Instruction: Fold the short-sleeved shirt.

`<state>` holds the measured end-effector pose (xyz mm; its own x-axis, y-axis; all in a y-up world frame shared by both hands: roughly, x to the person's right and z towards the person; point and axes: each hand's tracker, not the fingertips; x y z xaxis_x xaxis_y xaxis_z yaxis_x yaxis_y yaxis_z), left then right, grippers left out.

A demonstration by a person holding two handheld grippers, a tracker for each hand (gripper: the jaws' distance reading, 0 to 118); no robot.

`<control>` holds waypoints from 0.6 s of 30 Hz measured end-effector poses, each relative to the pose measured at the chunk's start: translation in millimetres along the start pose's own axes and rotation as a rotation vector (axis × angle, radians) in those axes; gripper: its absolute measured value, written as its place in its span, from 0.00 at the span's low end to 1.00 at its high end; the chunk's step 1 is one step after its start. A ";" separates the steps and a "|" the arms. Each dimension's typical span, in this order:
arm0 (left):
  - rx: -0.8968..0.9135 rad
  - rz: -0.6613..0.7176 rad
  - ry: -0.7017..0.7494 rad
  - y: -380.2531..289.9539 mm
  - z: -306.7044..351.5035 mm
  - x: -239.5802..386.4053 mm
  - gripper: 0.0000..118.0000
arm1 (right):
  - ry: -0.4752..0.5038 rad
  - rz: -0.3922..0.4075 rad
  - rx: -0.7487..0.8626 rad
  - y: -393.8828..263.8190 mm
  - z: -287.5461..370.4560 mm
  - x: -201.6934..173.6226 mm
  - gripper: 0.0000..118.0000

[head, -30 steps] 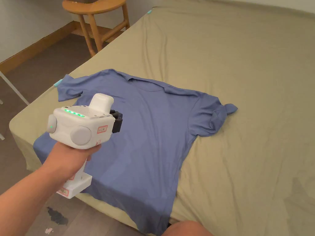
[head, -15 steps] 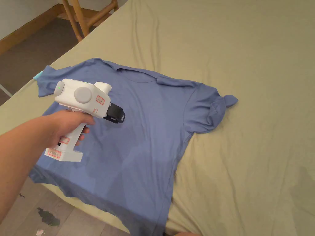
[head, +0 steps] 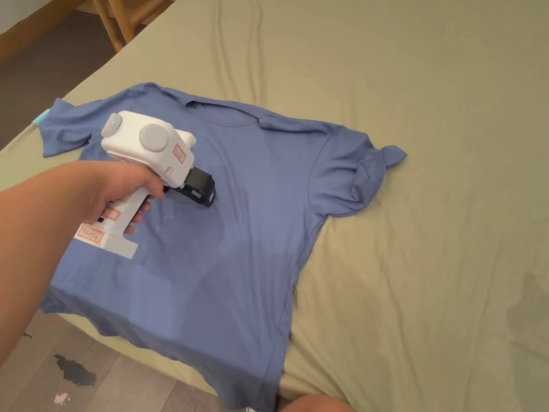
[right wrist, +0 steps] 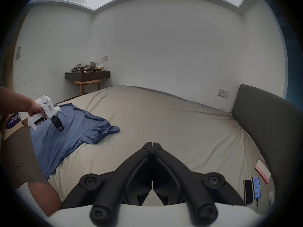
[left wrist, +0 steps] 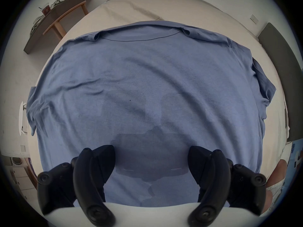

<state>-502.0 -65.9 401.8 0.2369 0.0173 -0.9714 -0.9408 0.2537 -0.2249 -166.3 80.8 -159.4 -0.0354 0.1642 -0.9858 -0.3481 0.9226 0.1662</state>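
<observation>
A blue short-sleeved shirt lies spread flat on the bed, collar toward the far side, hem hanging over the near edge. Its right sleeve is bunched up; its left sleeve lies flat near the bed's edge. My left gripper hovers over the shirt's chest, pointing down at it, with its jaws wide open and nothing between them. The shirt lies just below it. My right gripper is held off over the bare bed, jaws shut and empty. The left gripper also shows there, above the shirt.
The bed is covered by a tan sheet, with wide bare space to the right of the shirt. A wooden stool stands by the far-left corner. A dark headboard bounds the right side; phones lie near it. A person's knee is at the near edge.
The left gripper has tipped from level to pointing down and moved forward over the shirt's chest. The head camera has shifted, so the shirt sits higher and further left in the picture.
</observation>
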 end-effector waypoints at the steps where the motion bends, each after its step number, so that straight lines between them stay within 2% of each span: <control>1: -0.001 -0.003 0.000 -0.2 -0.1 1.6 0.79 | -0.002 0.004 -0.001 0.3 -0.3 -0.3 0.00; 6: -0.022 -0.004 0.009 3.0 -0.2 2.1 0.78 | -0.008 0.001 -0.003 0.6 -2.5 -0.6 0.00; 9: -0.021 -0.003 0.008 3.2 3.5 2.0 0.71 | -0.009 0.000 0.002 4.1 -2.0 -6.3 0.00; 12: -0.017 -0.016 -0.014 2.9 8.4 2.1 0.49 | -0.003 0.001 0.005 5.2 -2.0 -10.2 0.00; 15: -0.010 0.003 -0.030 1.9 12.4 -4.9 0.15 | 0.005 0.004 0.002 6.9 -2.6 -14.7 0.00; 16: -0.010 0.021 -0.056 0.8 13.0 -6.6 0.01 | 0.007 0.003 0.002 6.9 -2.5 -15.6 0.00; 18: -0.002 0.018 -0.048 -2.7 12.1 -5.8 0.00 | 0.009 0.003 -0.001 9.3 -2.5 -18.0 0.00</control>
<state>-497.9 -55.0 409.0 0.2316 0.0681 -0.9704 -0.9454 0.2508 -0.2080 -171.3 85.6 -140.2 -0.0444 0.1638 -0.9855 -0.3490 0.9218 0.1689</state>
